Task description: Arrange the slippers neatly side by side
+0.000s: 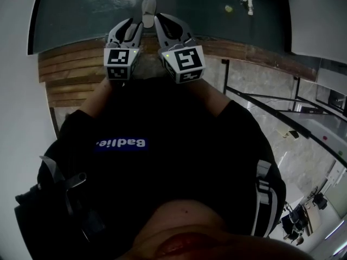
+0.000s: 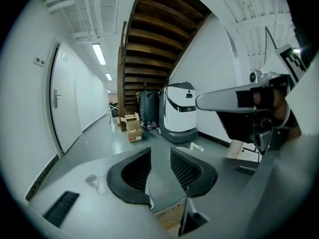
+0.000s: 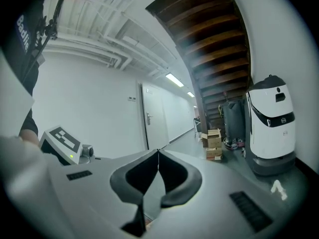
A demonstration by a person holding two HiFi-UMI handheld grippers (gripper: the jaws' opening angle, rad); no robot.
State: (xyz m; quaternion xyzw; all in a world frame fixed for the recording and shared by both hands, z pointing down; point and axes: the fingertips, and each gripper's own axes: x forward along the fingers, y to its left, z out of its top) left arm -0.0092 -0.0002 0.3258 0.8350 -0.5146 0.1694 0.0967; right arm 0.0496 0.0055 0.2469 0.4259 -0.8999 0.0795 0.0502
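Note:
In the head view a light grey, slipper-shaped thing [image 1: 148, 11] lies on the dark floor far below, seen between my two grippers. I hold both grippers at chest height and they point level down a corridor. My left gripper [image 1: 130, 26] [image 2: 160, 152] is open, with a clear gap between its ribbed black pads [image 2: 135, 172] and nothing in it. The tips of my right gripper [image 1: 165, 21] [image 3: 158, 152] meet, so it is shut on nothing. No slipper shows in either gripper view.
A white robot [image 2: 180, 111] [image 3: 269, 123] stands under a wooden staircase [image 2: 149, 39], with stacked cardboard boxes [image 2: 131, 126] beside it. A small white item [image 1: 248, 3] lies on the floor. Wooden steps [image 1: 70, 69] are at my left, a railing [image 1: 282, 112] at my right.

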